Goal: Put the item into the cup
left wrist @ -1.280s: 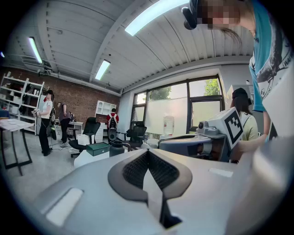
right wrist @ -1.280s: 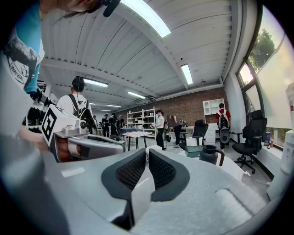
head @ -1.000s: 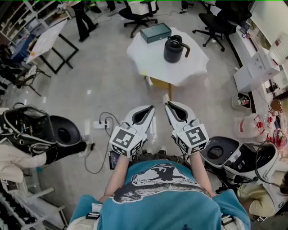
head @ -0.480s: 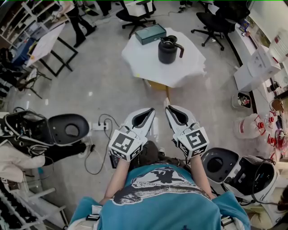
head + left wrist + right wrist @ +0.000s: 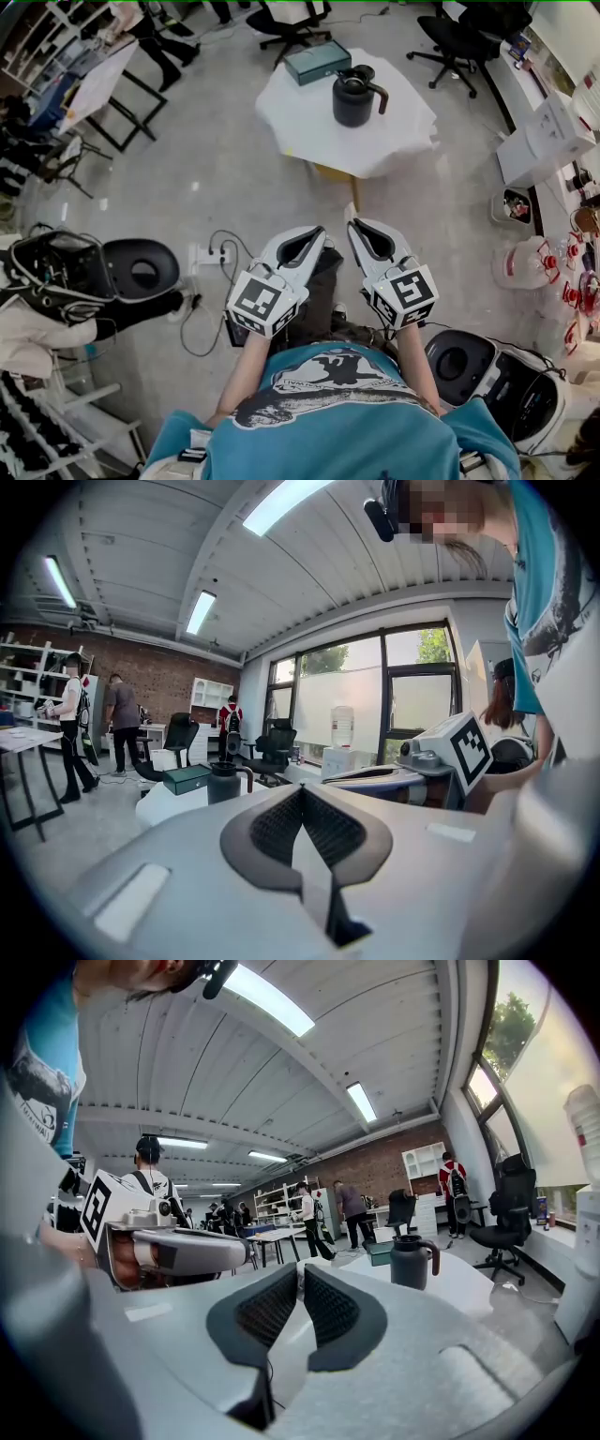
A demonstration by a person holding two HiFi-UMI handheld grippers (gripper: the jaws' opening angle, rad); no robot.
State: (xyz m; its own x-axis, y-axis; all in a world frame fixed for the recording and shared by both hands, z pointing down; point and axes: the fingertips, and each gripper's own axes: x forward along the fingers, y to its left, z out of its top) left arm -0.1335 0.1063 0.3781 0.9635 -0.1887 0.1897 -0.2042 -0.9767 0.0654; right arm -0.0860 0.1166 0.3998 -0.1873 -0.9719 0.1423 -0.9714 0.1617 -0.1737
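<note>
A dark jug-like cup [image 5: 354, 97] with a handle stands on a small table under a white cloth [image 5: 394, 131], far ahead of me. Beside it lies a green box [image 5: 318, 63]. My left gripper [image 5: 316, 232] and right gripper [image 5: 354, 227] are held side by side at waist height above the floor, well short of the table. Both are shut, with nothing between the jaws. The left gripper view shows the cup [image 5: 225, 782] and box [image 5: 185, 778] beyond the shut left gripper [image 5: 300, 791]. From the right gripper [image 5: 301, 1267], the cup [image 5: 413, 1261] is in the distance.
Round black seats stand on the floor at left [image 5: 141, 272] and at lower right [image 5: 459, 361]. A power strip with cables [image 5: 211, 255] lies ahead on the left. Office chairs [image 5: 286, 19], a trestle desk [image 5: 94, 80], a water bottle [image 5: 520, 262] and standing people [image 5: 120, 726] ring the room.
The right seat has slid down the head view and a dark trouser leg has come forward under the grippers. Both grippers keep the same shut pose.
</note>
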